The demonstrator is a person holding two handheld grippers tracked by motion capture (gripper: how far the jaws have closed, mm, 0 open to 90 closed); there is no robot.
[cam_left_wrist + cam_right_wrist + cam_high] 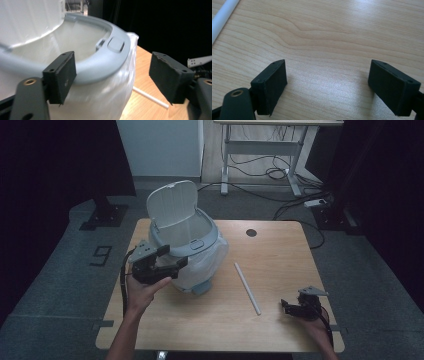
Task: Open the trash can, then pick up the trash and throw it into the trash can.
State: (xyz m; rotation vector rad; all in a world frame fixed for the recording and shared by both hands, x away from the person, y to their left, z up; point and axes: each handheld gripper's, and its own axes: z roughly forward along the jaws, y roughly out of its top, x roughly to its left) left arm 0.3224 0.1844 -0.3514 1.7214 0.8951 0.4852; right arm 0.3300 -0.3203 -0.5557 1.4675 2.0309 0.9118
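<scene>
A grey-blue bin with a white liner bag stands at the back left of the wooden table, its lid swung up. My left gripper is held at the bin's front left side with its jaws wide apart. In the left gripper view the bin's rim curves just beyond the left gripper, and the bag bulges below it. A white stick lies on the table right of the bin. My right gripper rests low at the front right, and this right gripper stands open over bare wood.
A round cable hole sits near the table's far edge. Behind the table a desk frame, loose cables and a power strip lie on the floor. The white stick crosses the top left corner of the right gripper view.
</scene>
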